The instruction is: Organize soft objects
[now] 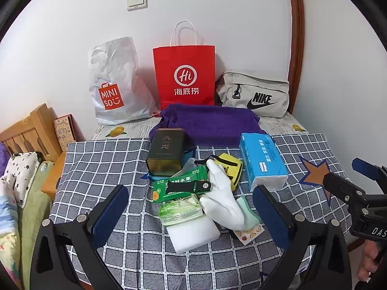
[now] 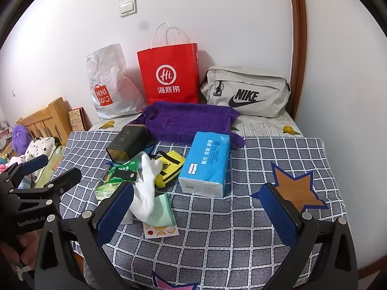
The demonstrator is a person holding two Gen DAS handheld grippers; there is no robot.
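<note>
Your left gripper (image 1: 191,211) hovers low over the near part of the checked cloth (image 1: 101,159), jaws spread wide and holding nothing. Between its blue pads lies the clutter: a white glove (image 1: 222,200) draped over a green fruit packet (image 1: 183,183), a pale green cloth (image 1: 249,215), a white foam block (image 1: 193,234) and a yellow pouch (image 1: 232,169). A dark tin (image 1: 167,152) lies behind them, a blue tissue pack (image 1: 262,162) to their right.

Your right gripper (image 2: 197,213) is likewise wide open and empty, over the bare checked area in front of the tissue pack (image 2: 205,164), with the glove (image 2: 147,188) just beside its left pad.

The purple towel (image 2: 188,120) lies spread behind the pile, in front of a red paper bag (image 2: 169,77), a white plastic bag (image 2: 108,84) and a grey pouch (image 2: 246,91) against the wall. The open room is on the right, around the star patch (image 2: 297,191); the cloth's left edge drops off toward bedding.
</note>
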